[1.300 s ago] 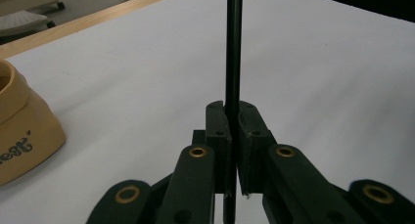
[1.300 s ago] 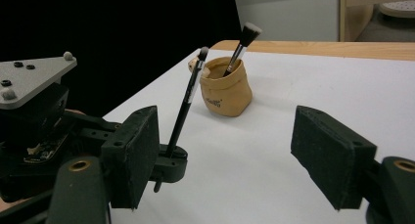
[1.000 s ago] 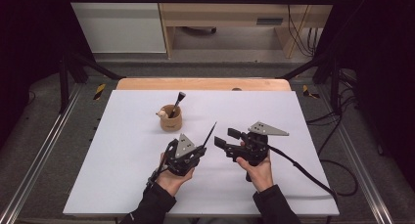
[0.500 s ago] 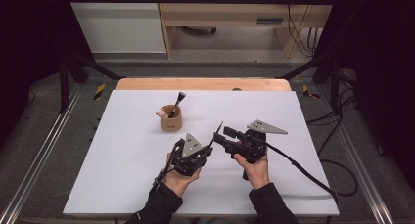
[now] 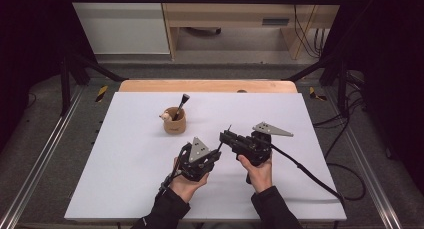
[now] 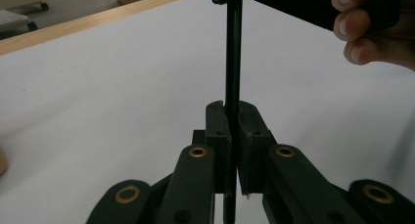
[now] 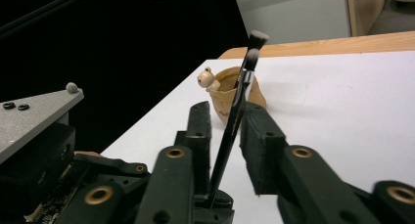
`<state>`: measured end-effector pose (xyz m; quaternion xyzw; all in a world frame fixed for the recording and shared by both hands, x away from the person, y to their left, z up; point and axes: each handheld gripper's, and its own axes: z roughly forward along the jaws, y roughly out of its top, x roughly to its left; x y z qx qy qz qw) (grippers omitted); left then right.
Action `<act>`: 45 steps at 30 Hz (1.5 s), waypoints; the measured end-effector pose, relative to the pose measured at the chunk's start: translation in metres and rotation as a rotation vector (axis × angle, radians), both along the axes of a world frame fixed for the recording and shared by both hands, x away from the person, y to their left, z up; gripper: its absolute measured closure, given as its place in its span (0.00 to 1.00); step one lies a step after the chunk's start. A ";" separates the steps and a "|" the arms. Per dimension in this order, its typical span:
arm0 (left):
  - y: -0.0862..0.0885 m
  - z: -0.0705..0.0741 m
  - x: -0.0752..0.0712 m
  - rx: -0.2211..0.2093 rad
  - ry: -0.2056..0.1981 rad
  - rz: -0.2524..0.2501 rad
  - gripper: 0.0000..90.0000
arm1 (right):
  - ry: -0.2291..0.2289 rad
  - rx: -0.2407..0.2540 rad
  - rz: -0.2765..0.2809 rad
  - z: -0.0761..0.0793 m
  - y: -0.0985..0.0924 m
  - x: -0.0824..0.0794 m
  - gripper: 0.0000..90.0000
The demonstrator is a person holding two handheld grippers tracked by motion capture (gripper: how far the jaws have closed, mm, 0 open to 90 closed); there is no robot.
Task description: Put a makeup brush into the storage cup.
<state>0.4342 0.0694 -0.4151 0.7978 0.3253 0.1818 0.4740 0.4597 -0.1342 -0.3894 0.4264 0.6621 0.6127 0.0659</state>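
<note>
Clamping fingers (image 6: 230,150) hide brush (image 6: 233,53) base.

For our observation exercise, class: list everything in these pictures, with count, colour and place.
flat white tabletop: 1, white, centre
round wooden cup with small animal figure: 1, tan, left of centre
black-handled brush in cup: 1, black, leaning
thin black brush: 1, black, between both tongs
left tongs: 1, black, shut on thin brush
right tongs: 1, black, jaws just been closing around it, not pressing
left hand, right hand: holding tongs, near edge
</note>
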 end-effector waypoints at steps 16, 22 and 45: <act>-0.004 0.000 -0.004 0.009 -0.020 -0.002 0.86 | -0.004 0.019 0.043 0.002 -0.001 -0.002 0.95; -0.007 0.008 -0.005 -0.002 -0.042 -0.007 0.67 | -0.021 0.007 0.048 0.002 -0.002 -0.003 0.95; -0.015 0.023 -0.001 -0.016 -0.059 0.009 0.92 | -0.046 -0.005 0.087 0.001 -0.001 -0.007 0.95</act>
